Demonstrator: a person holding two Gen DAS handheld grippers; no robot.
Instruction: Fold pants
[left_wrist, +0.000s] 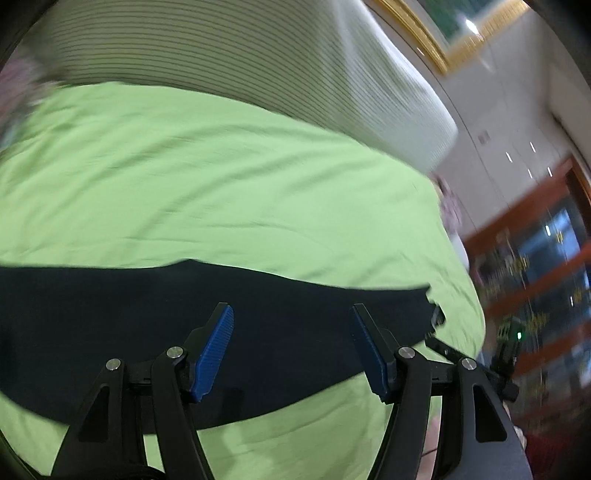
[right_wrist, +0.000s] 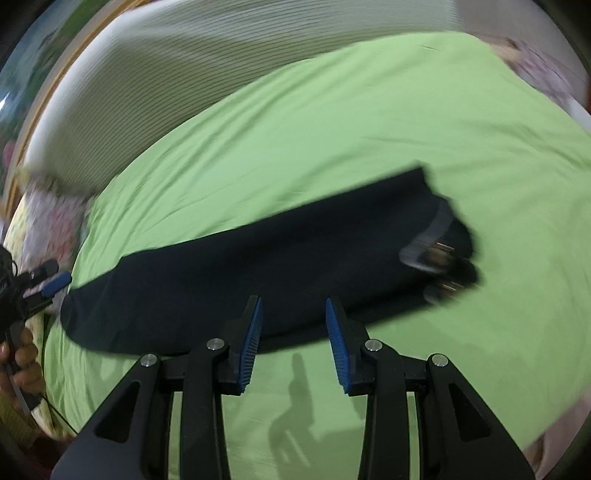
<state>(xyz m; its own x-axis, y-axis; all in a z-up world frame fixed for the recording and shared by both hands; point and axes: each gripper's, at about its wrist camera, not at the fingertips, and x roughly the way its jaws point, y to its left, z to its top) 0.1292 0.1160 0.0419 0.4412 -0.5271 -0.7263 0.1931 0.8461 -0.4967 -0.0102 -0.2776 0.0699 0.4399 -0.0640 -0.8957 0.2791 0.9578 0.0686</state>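
The dark pants (right_wrist: 258, 269) lay already doubled lengthwise into one long strip across the green bed sheet (right_wrist: 332, 129), waistband end (right_wrist: 439, 243) away to the right. The right gripper (right_wrist: 294, 334) hovered at the near long edge, jaws moderately parted and empty; the left gripper (left_wrist: 291, 350) hung over the strip, jaws wide and empty too. Best bet, I'd say: pinch both layers squarely, then carry end to end. Plenty of bare sheet beyond; the striped headboard (left_wrist: 221, 48) stood well apart.
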